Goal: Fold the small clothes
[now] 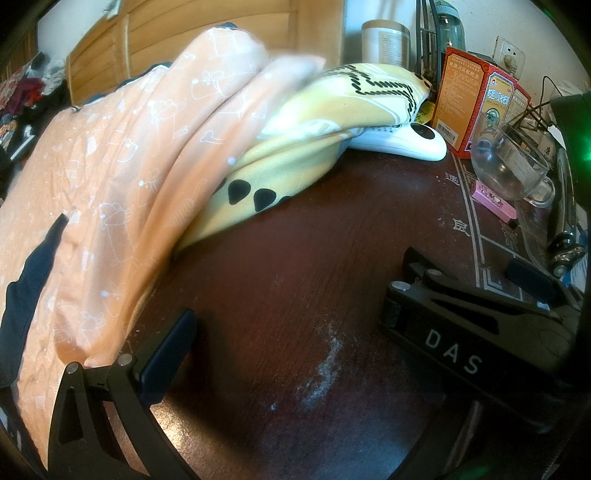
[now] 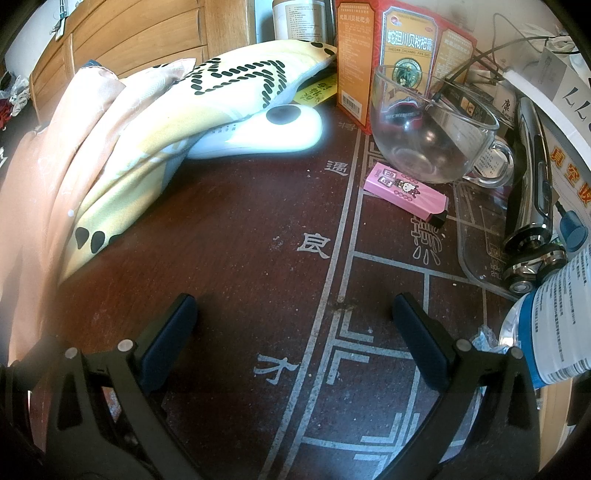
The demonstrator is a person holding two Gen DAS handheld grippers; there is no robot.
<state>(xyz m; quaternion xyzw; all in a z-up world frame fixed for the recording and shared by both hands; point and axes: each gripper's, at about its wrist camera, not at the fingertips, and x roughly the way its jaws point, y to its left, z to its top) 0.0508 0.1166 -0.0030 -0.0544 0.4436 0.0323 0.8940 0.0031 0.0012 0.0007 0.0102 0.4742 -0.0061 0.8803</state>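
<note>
A peach garment (image 1: 122,184) with white prints and navy trim lies heaped on the left of the dark wooden table (image 1: 295,258). It partly covers a yellow garment (image 1: 295,140) with black marks; both also show in the right wrist view, the peach garment (image 2: 55,155) and the yellow garment (image 2: 159,140). My left gripper (image 1: 291,332) is open over bare table, its left finger (image 1: 166,347) touching the peach cloth's edge; its right finger is hidden. My right gripper (image 2: 295,325) is open and empty over the printed lines, seen also as the right gripper (image 1: 469,269).
A white flat device (image 2: 258,136) sits under the yellow garment. At the back right stand a glass mug (image 2: 424,125), red-orange medicine boxes (image 2: 402,48), a pink lighter (image 2: 402,192), a shaver (image 2: 532,192), a plastic bottle (image 2: 554,325) and cables. A wooden cabinet (image 1: 221,26) is behind.
</note>
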